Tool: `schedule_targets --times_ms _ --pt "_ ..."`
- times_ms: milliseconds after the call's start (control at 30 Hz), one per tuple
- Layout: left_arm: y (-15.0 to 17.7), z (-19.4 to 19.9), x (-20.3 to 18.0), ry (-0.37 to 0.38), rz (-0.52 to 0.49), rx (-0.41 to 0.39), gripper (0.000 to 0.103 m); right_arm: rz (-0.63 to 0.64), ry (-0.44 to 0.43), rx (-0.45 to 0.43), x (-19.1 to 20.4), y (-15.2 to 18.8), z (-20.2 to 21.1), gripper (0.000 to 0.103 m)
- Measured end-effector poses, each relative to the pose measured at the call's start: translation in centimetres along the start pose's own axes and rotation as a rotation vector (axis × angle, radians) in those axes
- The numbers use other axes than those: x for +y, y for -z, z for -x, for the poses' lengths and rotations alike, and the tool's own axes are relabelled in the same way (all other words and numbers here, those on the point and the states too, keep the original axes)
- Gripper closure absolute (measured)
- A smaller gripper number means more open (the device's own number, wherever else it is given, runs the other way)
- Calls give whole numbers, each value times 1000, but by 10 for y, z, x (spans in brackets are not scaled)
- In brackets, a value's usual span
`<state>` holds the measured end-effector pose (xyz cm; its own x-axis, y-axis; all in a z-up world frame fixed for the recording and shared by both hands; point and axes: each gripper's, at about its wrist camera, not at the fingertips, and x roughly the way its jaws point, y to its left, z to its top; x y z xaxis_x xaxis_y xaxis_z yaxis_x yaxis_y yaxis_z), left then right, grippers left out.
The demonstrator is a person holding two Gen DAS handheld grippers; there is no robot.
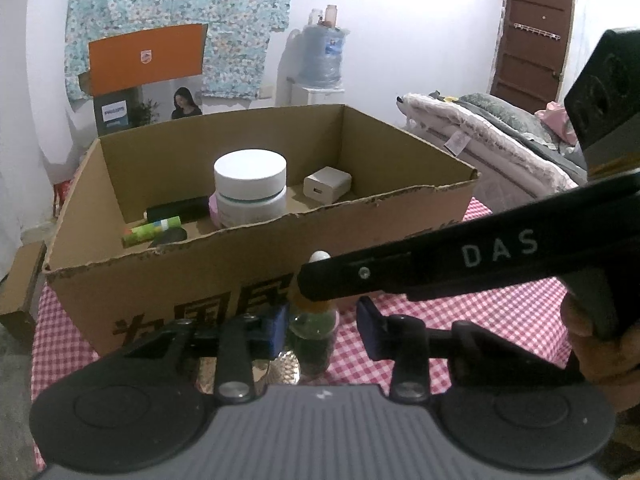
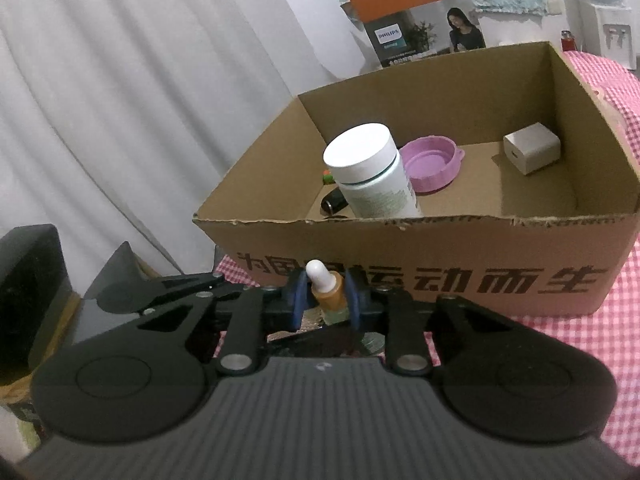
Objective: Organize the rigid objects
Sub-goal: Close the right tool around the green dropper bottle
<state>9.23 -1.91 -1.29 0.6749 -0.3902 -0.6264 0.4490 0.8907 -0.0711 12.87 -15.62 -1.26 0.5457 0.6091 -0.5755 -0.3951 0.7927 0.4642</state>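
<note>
Left wrist view: left gripper (image 1: 324, 330) spread open around dropper bottle (image 1: 314, 330), in front of cardboard box (image 1: 360, 240). Right wrist view: right gripper (image 2: 325, 298) clamped on dropper bottle (image 2: 327, 286); white jar (image 2: 370, 170) inside box (image 2: 440, 248)

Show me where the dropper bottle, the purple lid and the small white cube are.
dropper bottle (image 2: 329, 289): right wrist view, on its orange collar.
purple lid (image 2: 430, 164): right wrist view, on its inner face.
small white cube (image 2: 534, 151): right wrist view, on its front face.
</note>
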Motion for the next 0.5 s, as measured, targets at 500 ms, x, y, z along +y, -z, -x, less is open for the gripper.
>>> schedule_targets --times_ms 500 --pt "5 -3 -20 98 39 -16 65 9 44 12 -10 9 29 84"
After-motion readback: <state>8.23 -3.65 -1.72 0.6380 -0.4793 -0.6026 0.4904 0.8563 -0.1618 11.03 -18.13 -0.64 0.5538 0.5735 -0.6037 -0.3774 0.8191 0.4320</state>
